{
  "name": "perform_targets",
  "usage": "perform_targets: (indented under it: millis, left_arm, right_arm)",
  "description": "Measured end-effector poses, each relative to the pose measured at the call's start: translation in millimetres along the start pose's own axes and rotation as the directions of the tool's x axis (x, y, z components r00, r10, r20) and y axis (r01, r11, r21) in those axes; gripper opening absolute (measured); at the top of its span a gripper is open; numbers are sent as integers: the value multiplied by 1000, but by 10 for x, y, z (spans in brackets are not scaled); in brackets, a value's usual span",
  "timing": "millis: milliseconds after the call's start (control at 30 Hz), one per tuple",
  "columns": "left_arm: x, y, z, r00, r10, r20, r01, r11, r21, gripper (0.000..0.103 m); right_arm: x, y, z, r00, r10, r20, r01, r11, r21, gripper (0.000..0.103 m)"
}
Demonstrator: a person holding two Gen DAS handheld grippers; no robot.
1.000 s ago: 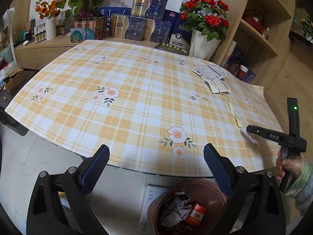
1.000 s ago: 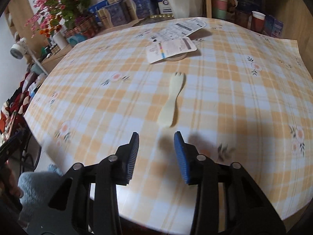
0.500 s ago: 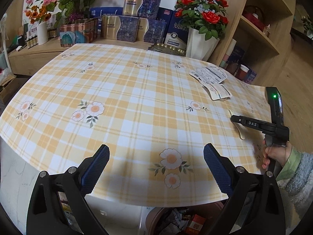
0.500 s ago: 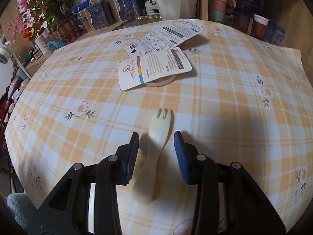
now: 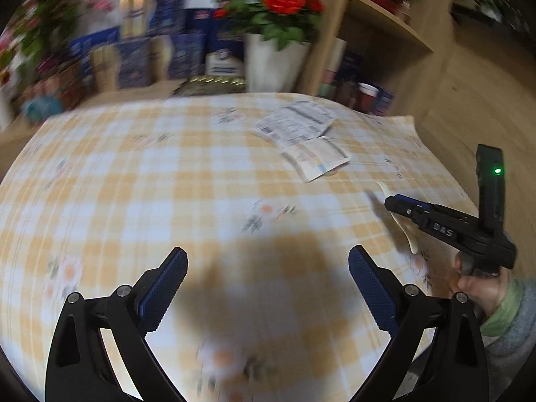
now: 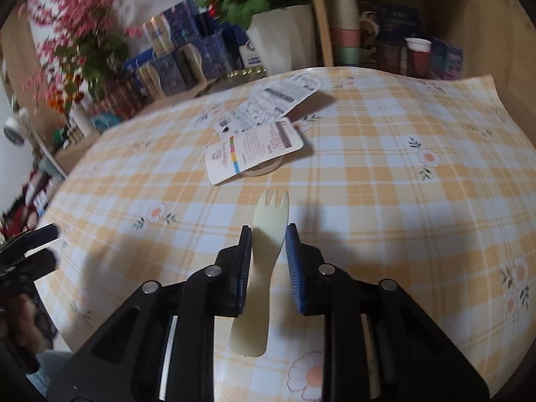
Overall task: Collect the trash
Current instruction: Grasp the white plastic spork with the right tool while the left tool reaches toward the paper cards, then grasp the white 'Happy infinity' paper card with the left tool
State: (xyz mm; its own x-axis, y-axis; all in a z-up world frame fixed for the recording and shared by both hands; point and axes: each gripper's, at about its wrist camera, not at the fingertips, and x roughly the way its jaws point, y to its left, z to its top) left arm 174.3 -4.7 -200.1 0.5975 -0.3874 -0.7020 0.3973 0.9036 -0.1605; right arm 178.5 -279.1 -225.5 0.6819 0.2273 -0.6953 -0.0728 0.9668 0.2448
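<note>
**A:** What is the trash item made of, and where does it sit?

**B:** The spork [image 6: 264,251] is smooth cream plastic, flat, with a waisted handle, a rounded butt and short tines. It lies on the checked tablecloth [image 6: 385,174], tines pointing away from the camera, right between the ribbed blue pads of the right gripper [image 6: 268,241].

**A:** So is that tool pinching it?

**B:** Its jaws have just been closing, with the spork between them. The left pad looks to be against the spork's edge; a thin sliver of cloth still shows by the right pad, so a firm pinch cannot be told from this angle.

**A:** And the other tool?

**B:** The left gripper [image 5: 268,258] hangs over the cloth with its jaws spread wide and nothing between them. Its pads carry the same fine blue ribbing on black angular arms.

**A:** Other loose things on the table?

**B:** A glossy printed card [image 6: 251,150] with a colour strip and barcode, lying across a thin clear round lid [image 6: 264,169], and behind it a sheet of printed paper [image 6: 278,98].

**A:** Any containers?

**B:** A white tapered vase [image 6: 284,33] holds red roses and green leaves. On the wooden shelf [image 6: 475,33], pastel paper cups [image 6: 346,30] are stacked; what they hold cannot be seen.
</note>
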Motion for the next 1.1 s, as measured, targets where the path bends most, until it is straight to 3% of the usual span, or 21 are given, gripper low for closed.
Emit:
perform_targets:
  millis: [100, 333, 500, 667, 767, 900, 1100]
  left_arm:
    - [378, -175, 305, 998, -55, -13, 56, 990, 132, 94]
    - [1384, -550, 918, 990, -76, -122, 118, 917, 381, 94]
    - [1860, -588, 1115, 979, -79, -188, 146, 916, 375, 94]
    - [2093, -557, 1169, 972, -82, -220, 157, 924, 348, 93]
    - [2134, -559, 1138, 957, -126, -261, 209, 923, 323, 79]
    - [2034, -600, 1038, 956, -123, -266, 216, 910, 354, 63]
    - [1776, -665, 795, 951, -108, -289, 214, 905, 367, 63]
  right_arm:
    - [-100, -154, -7, 1000, 19, 14, -20, 998, 64, 24]
    - [-243, -446, -46, 999, 28, 26, -32, 989, 144, 24]
    - [-276, -574, -74, 999, 28, 27, -32, 986, 166, 24]
    - [-265, -671, -62, 999, 33, 31, -38, 982, 184, 24]
    - [-242, -689, -54, 999, 35, 30, -40, 982, 187, 24]
    - [-215, -671, -55, 999, 44, 26, -48, 981, 186, 24]
    - [-244, -591, -70, 998, 63, 23, -66, 982, 178, 24]
